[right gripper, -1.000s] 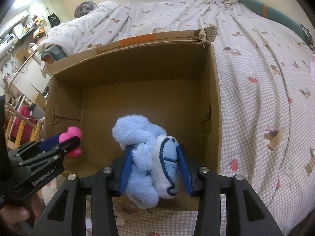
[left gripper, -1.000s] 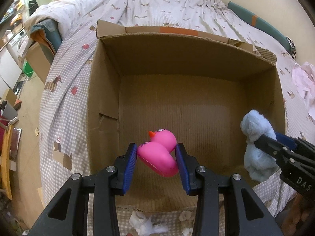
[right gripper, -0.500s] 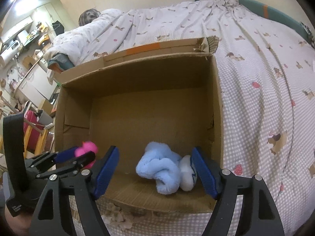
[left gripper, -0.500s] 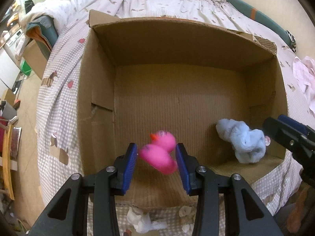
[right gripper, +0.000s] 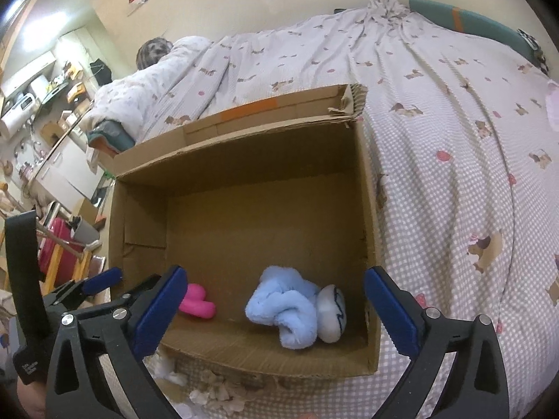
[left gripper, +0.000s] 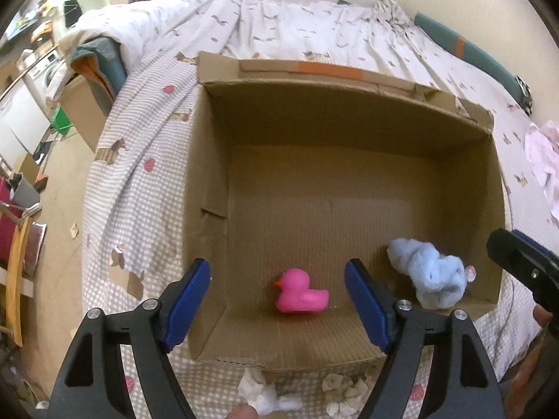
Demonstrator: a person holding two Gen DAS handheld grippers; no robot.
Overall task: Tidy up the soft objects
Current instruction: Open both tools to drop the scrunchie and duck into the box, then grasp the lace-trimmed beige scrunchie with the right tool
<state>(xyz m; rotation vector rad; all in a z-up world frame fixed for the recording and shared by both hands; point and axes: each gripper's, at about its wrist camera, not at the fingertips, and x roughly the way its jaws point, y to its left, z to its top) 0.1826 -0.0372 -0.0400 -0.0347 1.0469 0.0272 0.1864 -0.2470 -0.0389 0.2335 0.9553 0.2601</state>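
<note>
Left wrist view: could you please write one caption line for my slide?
Open left gripper above a brown cardboard box on the bed, with a pink rubber duck and a light-blue plush toy resting inside.

Warm, dim indoor light; cardboard box [left gripper: 349, 111] interior shadowed; strong fisheye bending, dark vignetted corners; focus mostly sharp.

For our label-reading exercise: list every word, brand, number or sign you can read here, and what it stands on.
Small white print on the black body of the left tongs: too blurred to read.
Brown cardboard box, pink rubber duck, light blue plush toy: no lettering visible.
</note>
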